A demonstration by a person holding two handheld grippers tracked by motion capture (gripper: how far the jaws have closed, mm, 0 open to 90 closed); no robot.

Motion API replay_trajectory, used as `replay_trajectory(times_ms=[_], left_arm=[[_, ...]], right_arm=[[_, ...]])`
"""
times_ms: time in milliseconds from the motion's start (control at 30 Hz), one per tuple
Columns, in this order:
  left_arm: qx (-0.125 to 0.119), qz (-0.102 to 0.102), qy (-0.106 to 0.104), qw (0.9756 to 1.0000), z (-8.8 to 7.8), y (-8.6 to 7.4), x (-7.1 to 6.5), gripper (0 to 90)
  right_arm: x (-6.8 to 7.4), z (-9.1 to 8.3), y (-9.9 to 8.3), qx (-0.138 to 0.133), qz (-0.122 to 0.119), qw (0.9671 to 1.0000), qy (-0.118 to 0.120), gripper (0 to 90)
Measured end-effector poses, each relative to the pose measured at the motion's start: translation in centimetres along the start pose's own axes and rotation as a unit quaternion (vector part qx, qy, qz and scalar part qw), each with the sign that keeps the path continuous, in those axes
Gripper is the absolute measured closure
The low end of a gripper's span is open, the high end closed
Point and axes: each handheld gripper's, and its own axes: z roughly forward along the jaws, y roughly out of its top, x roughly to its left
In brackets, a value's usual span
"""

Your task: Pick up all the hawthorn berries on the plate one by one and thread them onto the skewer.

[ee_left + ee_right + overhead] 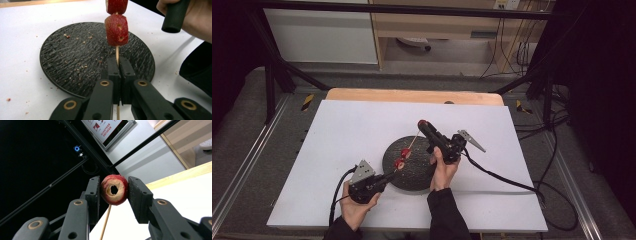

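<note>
Working over a round black textured plate on a white-covered surface, with a thin wooden skewer slanting above it from near-left to far-right. Left gripper, at the plate's near-left edge: jaws closed tight on the skewer's bare near end, holding it steady, as the left gripper view shows. Threaded on that stick, two red cored fruit pieces sitting close together a little above the clamped end, the nearer one pale-spotted and pierced through its middle. Right gripper, beyond the plate's far-right rim: jaws narrowed on a third red fruit ring with a hollow pale core, gripped by its sides, hole facing the camera in the right gripper view, the skewer's shaft passing just below it. Impossible to tell from these views whether the ring sits on the stick's far tip or just off it. Crumbs scattered on the plate and the surface nearby. Judged as partway: two pieces on the stick, one in the right jaws at the far end, either going on or coming off; no loose fruit lying on the plate. Left to do, probably, moving that ring along or off the stick while keeping the near end pinned.
</note>
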Motion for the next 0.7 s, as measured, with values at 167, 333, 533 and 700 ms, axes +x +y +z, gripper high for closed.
replay_trajectory(times_ms=[167, 333, 533, 700], left_arm=[[-0.006, -0.006, -0.001, 1.0000, 0.3, 0.3, -0.2, 88.3], [-0.006, -0.008, 0.000, 1.0000, 0.6, 0.5, -0.4, 88.3], [-0.007, -0.016, 0.002, 0.9998, 0.8, 0.9, -0.6, 88.3], [-0.015, -0.017, 0.006, 0.9997, 0.8, 1.2, -0.7, 88.3]], right_arm=[[0.0, 0.0, -0.1, 0.000, 0.002, 1.0000, 0.002, 63.8], [0.0, 0.0, -0.3, 0.000, 0.003, 1.0000, 0.002, 63.8], [0.0, -0.1, -0.4, 0.000, 0.001, 1.0000, 0.004, 63.8], [0.1, -0.2, -0.3, 0.002, 0.001, 1.0000, 0.007, 63.9]])
